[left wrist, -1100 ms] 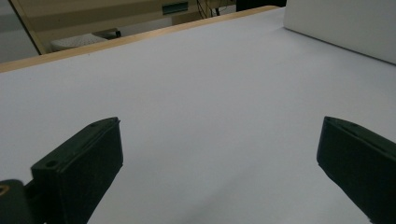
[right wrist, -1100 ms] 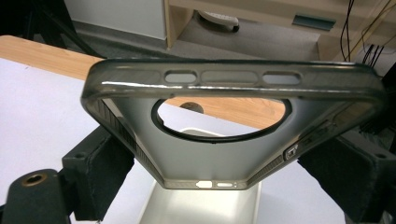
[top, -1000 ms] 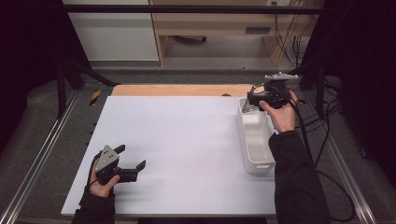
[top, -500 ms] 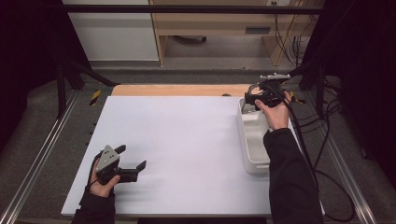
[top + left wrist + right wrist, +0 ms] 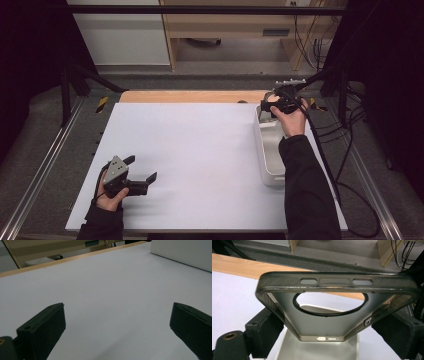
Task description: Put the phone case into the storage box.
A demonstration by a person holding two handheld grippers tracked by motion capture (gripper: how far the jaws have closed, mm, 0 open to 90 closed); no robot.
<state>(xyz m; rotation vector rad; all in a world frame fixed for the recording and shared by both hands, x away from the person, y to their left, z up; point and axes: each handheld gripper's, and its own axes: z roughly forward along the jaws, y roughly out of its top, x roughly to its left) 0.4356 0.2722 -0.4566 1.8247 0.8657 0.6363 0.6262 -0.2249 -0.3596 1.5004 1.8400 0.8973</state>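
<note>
Smoky translucent plastic, that's what the phone case (image 5: 329,307) looks like, probably light and a bit bendy, slick on the flat back. The left hand-held gripper (image 5: 142,181) is sitting released, jaws wide apart, low over the white counter (image 5: 200,150). Farther off, the right hand-held gripper (image 5: 267,106) is pinching the case by its two long side rails above the white tray (image 5: 267,167); those ribbed edges seem the safest hold.

Right tongs (image 5: 272,106) above white tray (image 5: 268,150) far end.
</note>
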